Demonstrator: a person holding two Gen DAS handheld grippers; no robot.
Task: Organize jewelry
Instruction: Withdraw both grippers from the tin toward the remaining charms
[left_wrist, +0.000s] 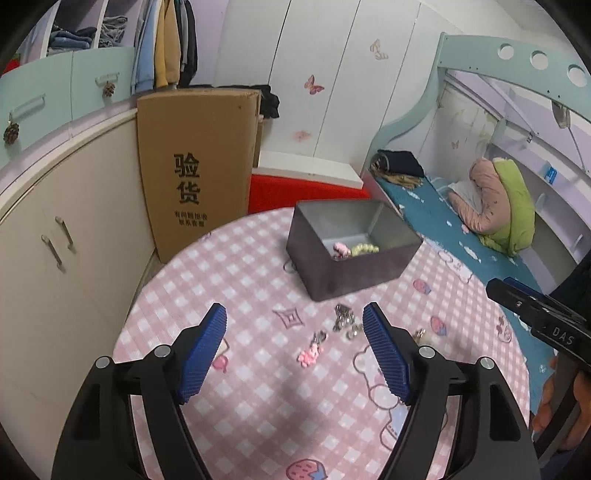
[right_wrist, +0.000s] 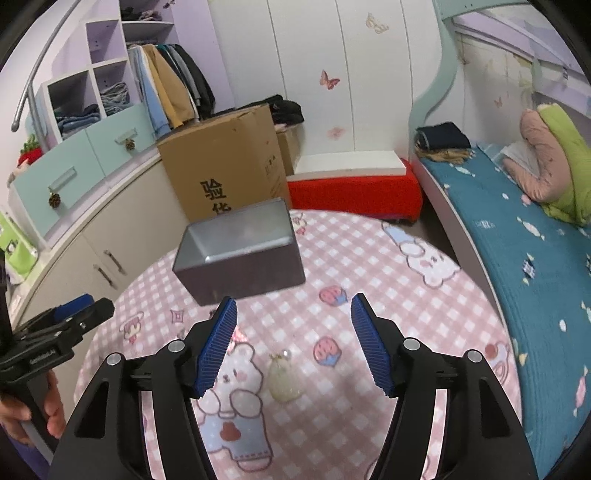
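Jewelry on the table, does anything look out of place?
Yes. Some sits in the grey box, but a pink charm, a silver chain cluster and a pale pendant lie loose on the checked tablecloth, outside it.

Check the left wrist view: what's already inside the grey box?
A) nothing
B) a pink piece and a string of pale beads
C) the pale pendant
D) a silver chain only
B: the grey box holds a pink piece beside a string of pale beads; the silver chain and the pale pendant lie out on the checked tablecloth.
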